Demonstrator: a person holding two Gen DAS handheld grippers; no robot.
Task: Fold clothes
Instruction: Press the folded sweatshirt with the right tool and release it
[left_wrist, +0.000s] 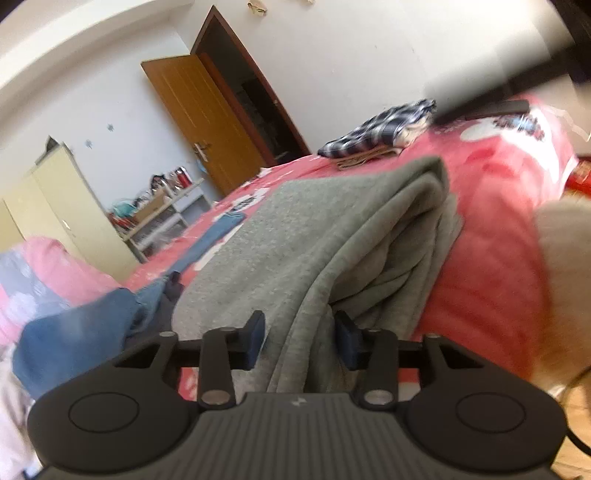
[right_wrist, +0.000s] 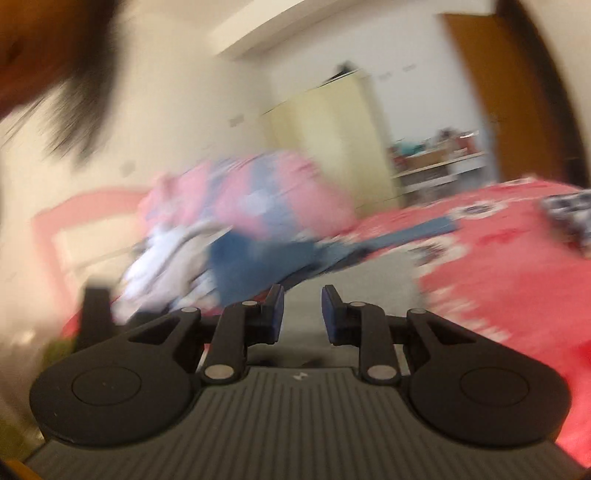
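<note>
A thick grey garment (left_wrist: 314, 236) lies folded in layers on the red bedcover (left_wrist: 491, 229). My left gripper (left_wrist: 301, 341) is at its near edge, and a bunch of the grey cloth fills the gap between the two pads. The right wrist view is smeared by motion. There my right gripper (right_wrist: 303, 314) stands slightly open with nothing between its fingers, just above a grey cloth surface (right_wrist: 369, 273) that looks like the same garment. Blue jeans (left_wrist: 74, 332) lie to the left of the grey garment, and show as the blue jeans (right_wrist: 266, 258) ahead of the right gripper.
A folded plaid shirt (left_wrist: 384, 129) sits on a brown garment at the far side of the bed. A pink quilt heap (right_wrist: 258, 192) and pale clothes lie at the bed's head. A yellow wardrobe (left_wrist: 62, 206), a cluttered shelf and an open door (left_wrist: 207, 118) stand beyond. A pale sleeve (left_wrist: 565, 266) is at the right.
</note>
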